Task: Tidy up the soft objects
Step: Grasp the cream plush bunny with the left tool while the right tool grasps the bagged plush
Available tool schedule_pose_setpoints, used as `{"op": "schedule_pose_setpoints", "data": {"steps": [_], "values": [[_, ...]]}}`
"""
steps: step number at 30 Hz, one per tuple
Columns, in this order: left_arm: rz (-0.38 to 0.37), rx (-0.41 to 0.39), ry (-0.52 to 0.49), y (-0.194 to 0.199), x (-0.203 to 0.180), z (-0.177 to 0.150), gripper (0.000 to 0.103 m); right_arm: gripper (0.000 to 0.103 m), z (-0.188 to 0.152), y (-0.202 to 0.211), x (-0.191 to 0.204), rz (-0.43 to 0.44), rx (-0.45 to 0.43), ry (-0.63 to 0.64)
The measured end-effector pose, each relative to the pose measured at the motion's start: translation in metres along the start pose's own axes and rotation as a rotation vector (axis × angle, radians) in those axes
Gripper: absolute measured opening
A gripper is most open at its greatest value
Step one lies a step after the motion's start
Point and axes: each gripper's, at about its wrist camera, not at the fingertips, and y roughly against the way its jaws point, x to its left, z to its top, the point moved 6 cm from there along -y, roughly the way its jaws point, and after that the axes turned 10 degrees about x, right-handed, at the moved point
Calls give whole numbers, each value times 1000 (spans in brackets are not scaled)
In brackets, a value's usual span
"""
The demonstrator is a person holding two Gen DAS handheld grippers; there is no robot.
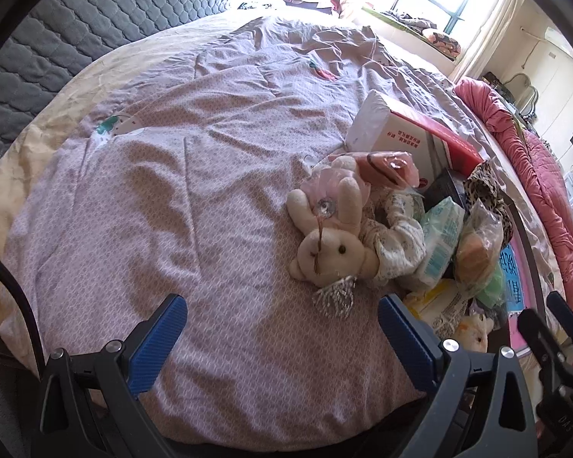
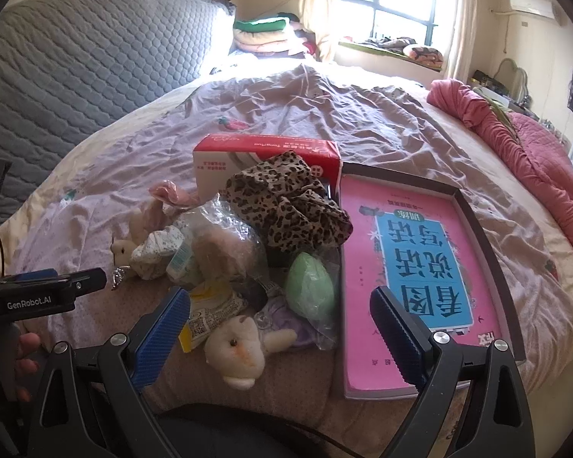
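Observation:
A pile of soft things lies on the bed. A cream plush rabbit (image 1: 334,242) in a pink dress lies at the pile's left edge, just beyond my left gripper (image 1: 282,324), which is open and holds nothing. A small white plush bear (image 2: 240,347) in a purple dress lies between the fingers of my right gripper (image 2: 280,322), also open. A leopard-print cloth (image 2: 286,200), a bagged green sponge (image 2: 311,292), a bagged tan sponge (image 2: 225,248), a floral scrunchie (image 1: 397,236) and a tissue pack (image 1: 439,244) make up the rest of the pile.
A red-and-white tissue box (image 2: 267,154) stands behind the pile. A grey tray (image 2: 485,229) holding a pink book (image 2: 408,274) lies to its right. A rolled pink quilt (image 2: 523,145) runs along the bed's right side. A grey quilted headboard (image 2: 88,68) rises at left.

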Motion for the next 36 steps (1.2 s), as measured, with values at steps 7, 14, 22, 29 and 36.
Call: {"op": "schedule_pose_setpoints", "data": {"steps": [7, 14, 22, 29, 36], "values": [[-101, -1, 38, -13, -3, 27, 97, 95, 8, -12, 10, -7, -9, 39], [-189, 51, 77, -37, -4, 54, 89, 95, 16, -22, 5, -18, -17, 20], [-262, 86, 106, -59, -7, 61, 86, 95, 27, -40, 6, -18, -3, 21], [-257, 72, 107, -65, -9, 66, 73, 87, 30, -54, 23, -8, 29, 79], [-246, 82, 65, -70, -13, 64, 48, 53, 30, -65, 33, 30, 64, 119]]}}
